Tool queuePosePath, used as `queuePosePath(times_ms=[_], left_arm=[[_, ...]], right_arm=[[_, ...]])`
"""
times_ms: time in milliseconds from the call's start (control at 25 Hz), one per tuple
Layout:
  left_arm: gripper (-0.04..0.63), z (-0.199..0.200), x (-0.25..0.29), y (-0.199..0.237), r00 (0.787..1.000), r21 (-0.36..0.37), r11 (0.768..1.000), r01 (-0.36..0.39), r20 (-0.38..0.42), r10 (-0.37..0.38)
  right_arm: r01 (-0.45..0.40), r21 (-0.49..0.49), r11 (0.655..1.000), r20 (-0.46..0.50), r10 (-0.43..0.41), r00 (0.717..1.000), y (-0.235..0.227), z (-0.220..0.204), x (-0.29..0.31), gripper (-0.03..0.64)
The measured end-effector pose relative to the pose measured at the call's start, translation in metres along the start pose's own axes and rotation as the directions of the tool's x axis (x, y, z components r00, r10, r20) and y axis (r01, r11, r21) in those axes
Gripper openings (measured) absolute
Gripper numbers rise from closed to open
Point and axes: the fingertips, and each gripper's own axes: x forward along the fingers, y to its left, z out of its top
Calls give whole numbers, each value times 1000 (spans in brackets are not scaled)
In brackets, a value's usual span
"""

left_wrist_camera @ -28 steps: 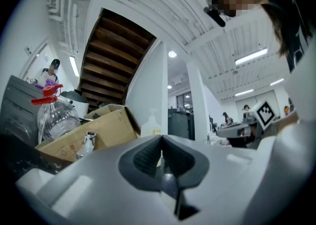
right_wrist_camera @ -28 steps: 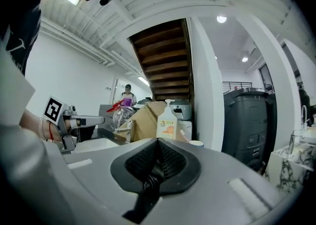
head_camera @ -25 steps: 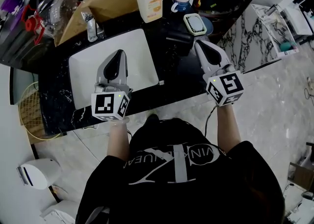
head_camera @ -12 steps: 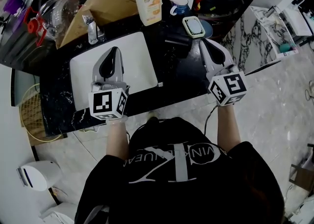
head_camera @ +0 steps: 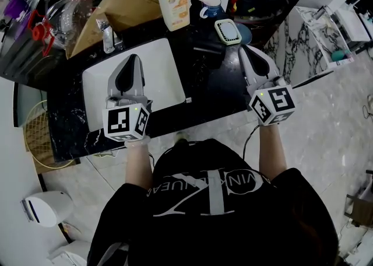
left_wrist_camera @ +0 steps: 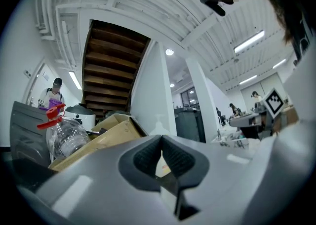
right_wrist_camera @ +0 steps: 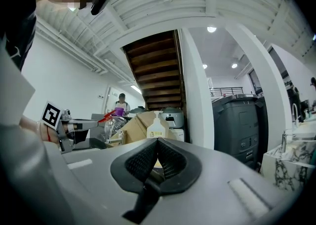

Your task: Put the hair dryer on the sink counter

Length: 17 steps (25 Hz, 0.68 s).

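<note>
The person in a black shirt (head_camera: 210, 212) stands at the front edge of the bench (head_camera: 217, 93), one tool in each hand and both arms stretched forward. The left tongs (head_camera: 133, 58) hover above the white basin (head_camera: 96, 81), their marker cube (head_camera: 124, 123) nearest the body. In the left gripper view the two ribbed pads meet at the tip with nothing between them, so these tongs are closed and empty. The right tongs (head_camera: 244, 49) hang over the dark right part of the bench, with their cube (head_camera: 272, 104) at the bench's front edge. In the right gripper view their pads also touch, closed on nothing.

Between the two tools, just right of the basin, a dark thing that looks like the hair dryer (head_camera: 205, 55) lies on the bench. Its outline is hard to read against the black top, and neither pair of tongs touches it.

Just beyond the right tongs' tip sits a pale soap dish (head_camera: 228, 31), with a blue and white mug (head_camera: 211, 7) behind it. A tap (head_camera: 106, 34) stands behind the basin's left corner. Farther back are a soap bottle (head_camera: 173, 1) and an open cardboard box (head_camera: 125, 2).
</note>
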Motion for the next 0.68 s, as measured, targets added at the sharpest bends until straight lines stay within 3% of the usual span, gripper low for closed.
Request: queuePosePath(times_ms=[120, 680], left_arm=[[0, -4, -1, -1, 1000, -33, 999, -6, -2, 6], [0, -12, -3, 0, 999, -29, 999, -17, -27, 16]], right_arm=[[-5, 9, 1000, -4, 5, 1000, -1, -2, -1, 2], [-14, 6, 1000, -15, 15, 1000, 0, -10, -1, 2]])
